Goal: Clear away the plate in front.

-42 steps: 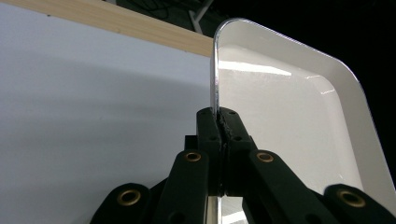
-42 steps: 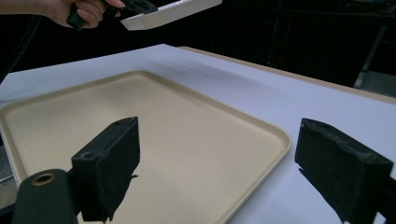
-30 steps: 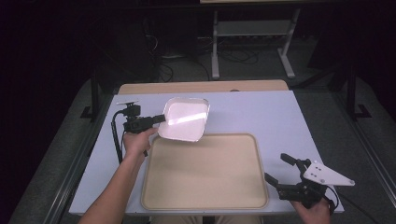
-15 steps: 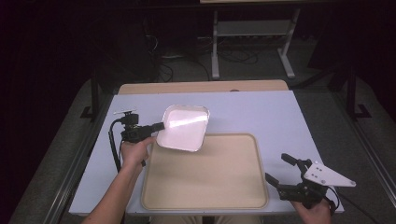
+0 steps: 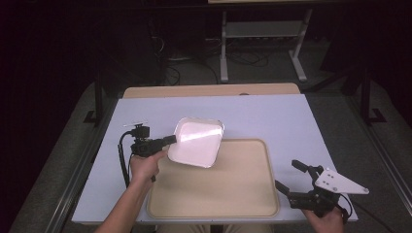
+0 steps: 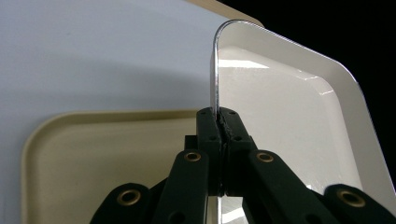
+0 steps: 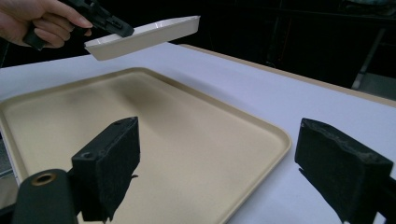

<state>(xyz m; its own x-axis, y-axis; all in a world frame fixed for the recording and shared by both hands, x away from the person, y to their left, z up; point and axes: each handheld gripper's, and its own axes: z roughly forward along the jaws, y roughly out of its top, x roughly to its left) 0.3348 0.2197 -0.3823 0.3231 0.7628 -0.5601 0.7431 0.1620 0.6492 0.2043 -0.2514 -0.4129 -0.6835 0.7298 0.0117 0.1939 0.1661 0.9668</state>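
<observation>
Clamping the white dish (image 5: 197,141) by its rim, the left hand-held gripper (image 5: 170,140) holds it above the tray (image 5: 214,194); the right hand-held gripper (image 5: 291,177) gapes wide.

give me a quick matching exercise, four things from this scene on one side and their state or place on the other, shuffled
Things
1. white dish
2. beige tray
3. left gripper
4. right gripper

States
A. jaws wide apart, nothing between them
B. lying flat on the table, nothing in it
C. held up in the air by its rim
D. clamped shut on a rim

Pairs: 1-C, 2-B, 3-D, 4-A
</observation>
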